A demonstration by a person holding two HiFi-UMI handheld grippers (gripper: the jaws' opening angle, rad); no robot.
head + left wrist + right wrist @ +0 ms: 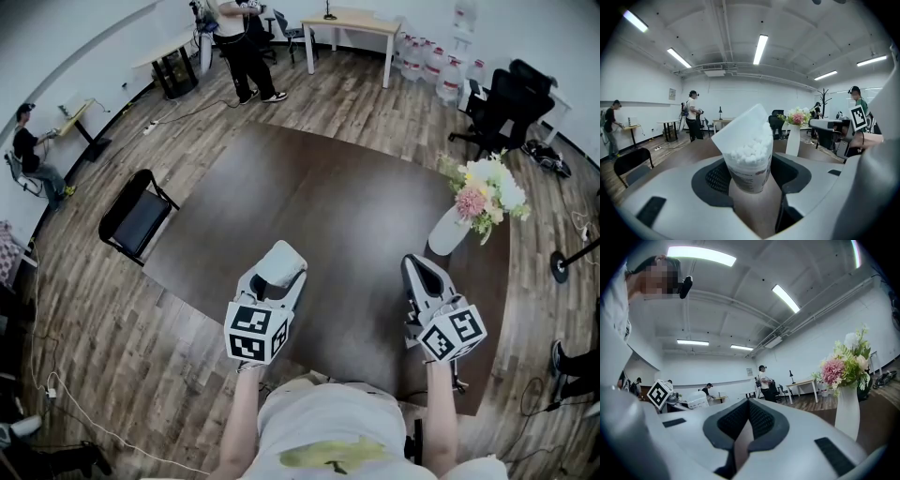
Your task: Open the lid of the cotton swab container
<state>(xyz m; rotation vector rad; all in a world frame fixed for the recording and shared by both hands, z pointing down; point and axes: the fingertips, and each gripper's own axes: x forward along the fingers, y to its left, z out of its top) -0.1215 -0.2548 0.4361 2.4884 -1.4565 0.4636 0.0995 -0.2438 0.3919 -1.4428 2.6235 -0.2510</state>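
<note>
Office rm w/ wood floor; dark table in the middle, white vase w/ flowers at its far right. L gripper at near left, above the table edge, jaws wide and clamped on the cotton swab container, white lid on top. R gripper at near right, jaws fully together, nothing btwn them. Black chair at left.

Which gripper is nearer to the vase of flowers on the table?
Right. The right gripper is just short of the vase, slightly to its left; the left gripper, holding the cotton swab container, is farther left.
</note>
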